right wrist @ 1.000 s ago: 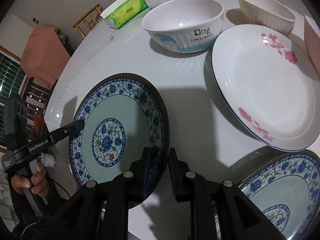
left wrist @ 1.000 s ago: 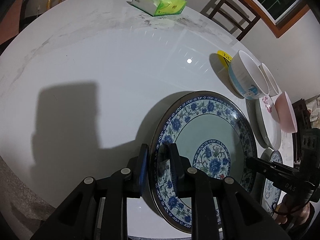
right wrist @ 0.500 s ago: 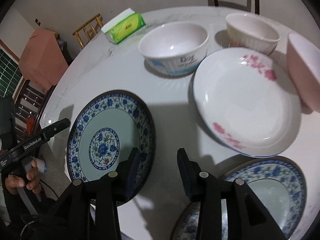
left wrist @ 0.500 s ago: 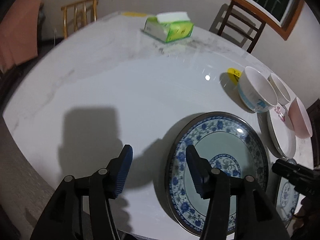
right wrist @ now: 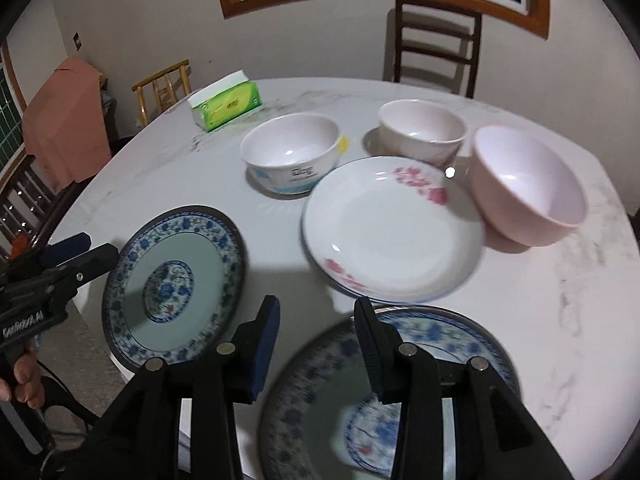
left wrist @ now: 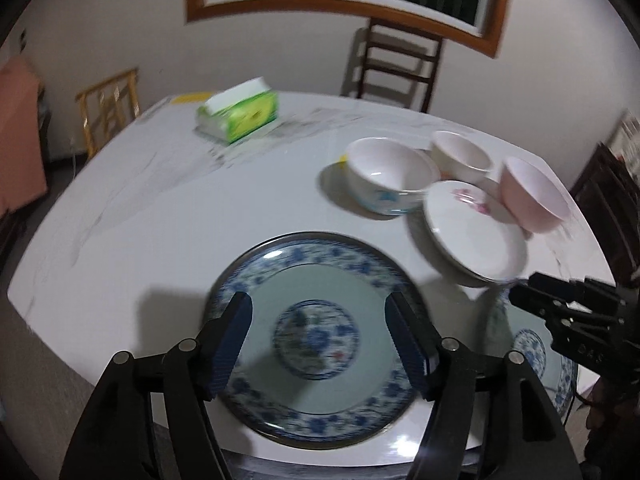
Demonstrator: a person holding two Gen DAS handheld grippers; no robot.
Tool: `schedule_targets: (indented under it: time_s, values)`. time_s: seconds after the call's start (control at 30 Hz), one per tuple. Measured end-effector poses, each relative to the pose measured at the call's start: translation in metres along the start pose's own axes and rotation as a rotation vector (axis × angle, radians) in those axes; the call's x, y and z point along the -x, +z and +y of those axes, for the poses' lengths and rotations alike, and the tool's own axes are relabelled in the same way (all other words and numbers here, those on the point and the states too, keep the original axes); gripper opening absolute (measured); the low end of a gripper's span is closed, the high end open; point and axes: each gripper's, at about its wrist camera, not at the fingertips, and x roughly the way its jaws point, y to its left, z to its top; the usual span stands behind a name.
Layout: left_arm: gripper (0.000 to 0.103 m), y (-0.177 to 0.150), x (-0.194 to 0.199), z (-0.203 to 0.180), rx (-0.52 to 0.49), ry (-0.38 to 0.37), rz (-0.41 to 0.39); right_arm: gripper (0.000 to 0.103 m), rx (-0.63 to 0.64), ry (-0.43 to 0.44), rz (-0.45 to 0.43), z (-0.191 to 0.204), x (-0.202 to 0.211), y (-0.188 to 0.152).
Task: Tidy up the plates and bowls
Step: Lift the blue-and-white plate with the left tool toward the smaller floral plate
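Observation:
A blue-patterned plate [left wrist: 304, 276] lies flat near the table's front edge. My left gripper [left wrist: 318, 304] hovers above it, its jaws opening, with nothing touching the pads. A second blue-patterned plate [right wrist: 440, 328] lies to its right, under my right gripper [right wrist: 317, 308], which is open and holds nothing. Behind them sit a white plate with pink flowers [right wrist: 392, 232], a white bowl with blue print [right wrist: 292, 156], a cream bowl [right wrist: 420, 128] and a tilted pink bowl [right wrist: 524, 184] leaning at the white plate's rim.
The round white marble table [right wrist: 560, 280] carries a green tissue pack [right wrist: 226, 106] at its far left. A dark wooden chair [right wrist: 436, 52] stands behind the table and a yellow chair [right wrist: 164, 84] to the left. A person's hand [right wrist: 24, 380] grips the left handle.
Both grippers let go of the left blue plate's rim, opened and rose back from the table. The plate now lies flat. Both views tilted up to take in the wall and window.

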Motion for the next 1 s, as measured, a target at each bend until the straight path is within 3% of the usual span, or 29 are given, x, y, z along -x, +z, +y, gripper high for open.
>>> schedule_targets:
  time_s: [0.47, 0.83, 1.0]
  values:
    - [0.07, -0.026, 0.005, -0.087, -0.154, -0.092, -0.022, 0.039, -0.012, -0.173, -0.064, -0.033, 0.038, -0.04]
    - [0.07, -0.039, -0.001, -0.111, -0.165, -0.19, 0.043, 0.039, -0.098, -0.202, -0.039, -0.082, 0.057, -0.073]
    - [0.07, -0.044, -0.008, -0.108, -0.106, -0.288, 0.102, 0.039, -0.166, -0.135, -0.002, -0.113, 0.055, -0.087]
